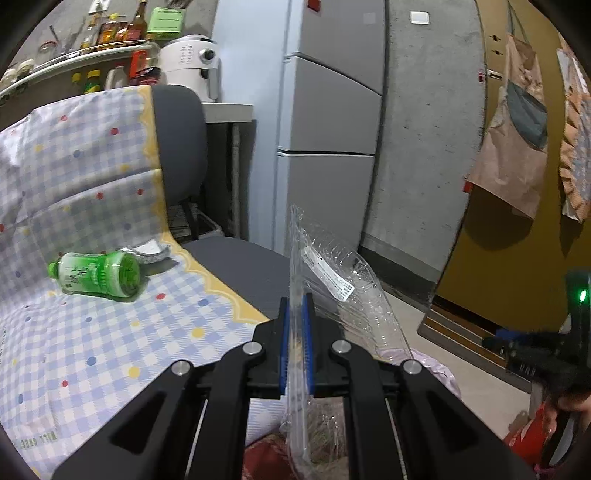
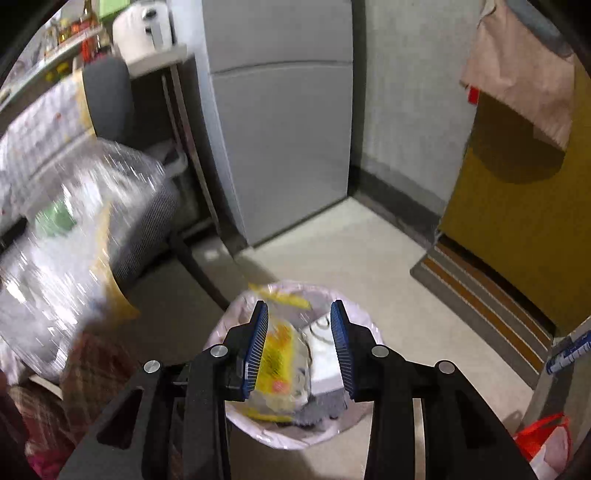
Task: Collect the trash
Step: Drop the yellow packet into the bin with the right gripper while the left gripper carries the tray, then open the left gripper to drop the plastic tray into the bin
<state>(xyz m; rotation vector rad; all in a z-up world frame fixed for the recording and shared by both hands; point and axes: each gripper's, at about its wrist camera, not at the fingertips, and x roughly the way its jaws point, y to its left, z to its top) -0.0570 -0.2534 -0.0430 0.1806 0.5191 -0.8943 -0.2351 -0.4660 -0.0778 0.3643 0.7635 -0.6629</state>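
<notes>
My left gripper [image 1: 297, 299] is shut on a clear plastic wrapper [image 1: 332, 280] with a white label; the wrapper stands up between the blue pads beside the chair. On the chair's checked cloth [image 1: 92, 192] lie a green bottle [image 1: 98, 275] on its side and a crumpled silvery piece [image 1: 149, 252]. My right gripper [image 2: 299, 314] is open above a bin with a pale liner [image 2: 364, 317]. A blurred yellow wrapper [image 2: 280, 354] is between its jaws, close to the left pad, over the trash in the bin. The clear wrapper [image 2: 74, 221] shows as a blur at the left.
A grey fridge [image 2: 280, 129] stands behind the bin, and a yellow door [image 2: 517, 221] with a striped mat [image 2: 480, 295] is on the right. A red bag [image 2: 543, 435] lies at the lower right. Shelves with bottles [image 1: 110, 33] and a white appliance [image 1: 192, 66] are behind the chair.
</notes>
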